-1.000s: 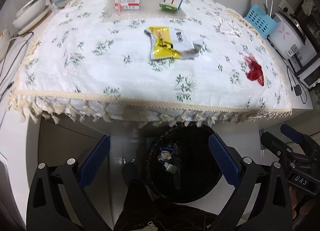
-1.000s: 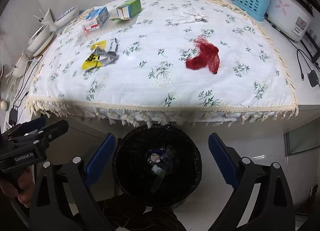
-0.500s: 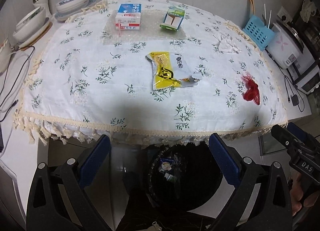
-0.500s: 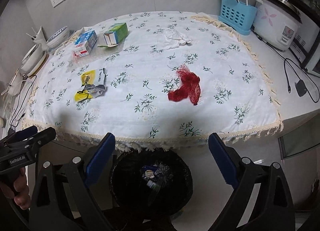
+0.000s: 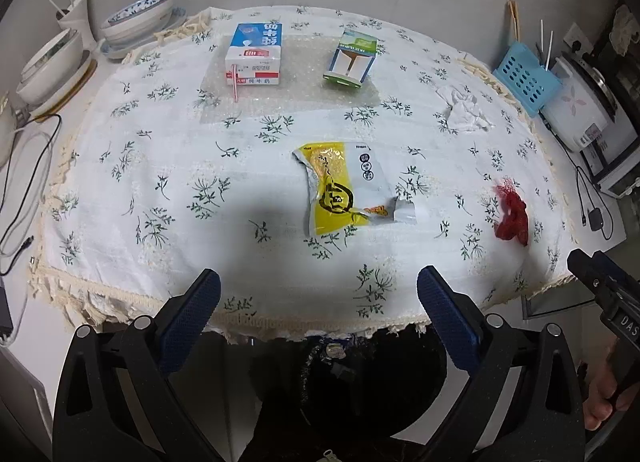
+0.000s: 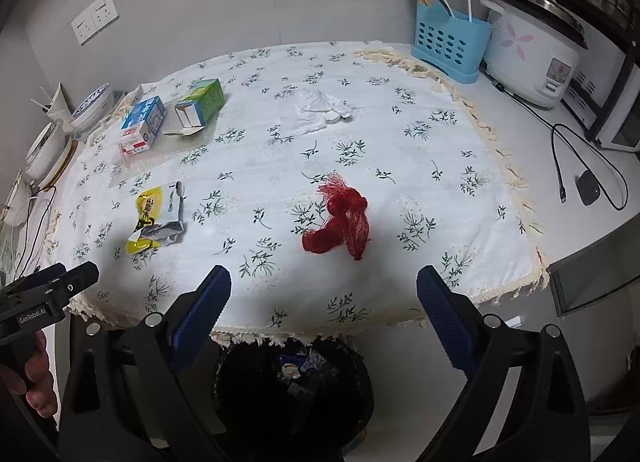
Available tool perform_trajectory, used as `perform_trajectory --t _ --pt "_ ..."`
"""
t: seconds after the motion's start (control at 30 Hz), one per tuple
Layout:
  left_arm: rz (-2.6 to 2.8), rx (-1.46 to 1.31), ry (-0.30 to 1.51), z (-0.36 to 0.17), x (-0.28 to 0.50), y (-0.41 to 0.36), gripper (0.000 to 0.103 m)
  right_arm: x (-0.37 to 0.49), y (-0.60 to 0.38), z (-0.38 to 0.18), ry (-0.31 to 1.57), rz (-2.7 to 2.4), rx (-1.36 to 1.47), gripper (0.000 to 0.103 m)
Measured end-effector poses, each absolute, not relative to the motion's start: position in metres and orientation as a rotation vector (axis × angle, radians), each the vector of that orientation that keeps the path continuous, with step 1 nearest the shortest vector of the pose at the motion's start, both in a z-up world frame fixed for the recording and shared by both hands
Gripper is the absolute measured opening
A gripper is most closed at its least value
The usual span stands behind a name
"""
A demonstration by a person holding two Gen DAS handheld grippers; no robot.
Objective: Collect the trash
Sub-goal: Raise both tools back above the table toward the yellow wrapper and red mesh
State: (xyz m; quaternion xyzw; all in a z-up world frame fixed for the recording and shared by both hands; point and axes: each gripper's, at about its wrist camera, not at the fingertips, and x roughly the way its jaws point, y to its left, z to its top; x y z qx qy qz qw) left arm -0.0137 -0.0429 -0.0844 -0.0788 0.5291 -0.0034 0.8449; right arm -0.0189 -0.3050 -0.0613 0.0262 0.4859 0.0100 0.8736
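Note:
A yellow and silver snack wrapper (image 5: 346,188) lies mid-table, ahead of my open, empty left gripper (image 5: 318,288). A red mesh net (image 6: 340,220) lies just ahead of my open, empty right gripper (image 6: 323,286). A blue milk carton (image 5: 256,54), a green carton (image 5: 352,58) and a crumpled white tissue (image 5: 462,110) lie further back. A black trash bin (image 6: 294,386) with some trash inside stands under the table's front edge. Both grippers hover above that edge.
The table wears a floral cloth with a fringe (image 6: 420,318). Bowls (image 5: 56,66) and cables (image 5: 24,166) sit at the left. A blue utensil basket (image 6: 450,42), a rice cooker (image 6: 532,46) and a charger cable (image 6: 584,182) sit at the right.
Both grippers have risen from bin level and moved forward over the table's front edge. Their jaws stay open.

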Motion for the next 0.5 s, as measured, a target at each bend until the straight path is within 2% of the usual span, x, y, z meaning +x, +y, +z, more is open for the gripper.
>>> perform_trajectory --t 0.5 --pt "-0.009 -0.140 1.178 -0.103 0.053 -0.041 0.095 0.035 -0.332 -0.071 1.056 -0.058 0.103 0.090"
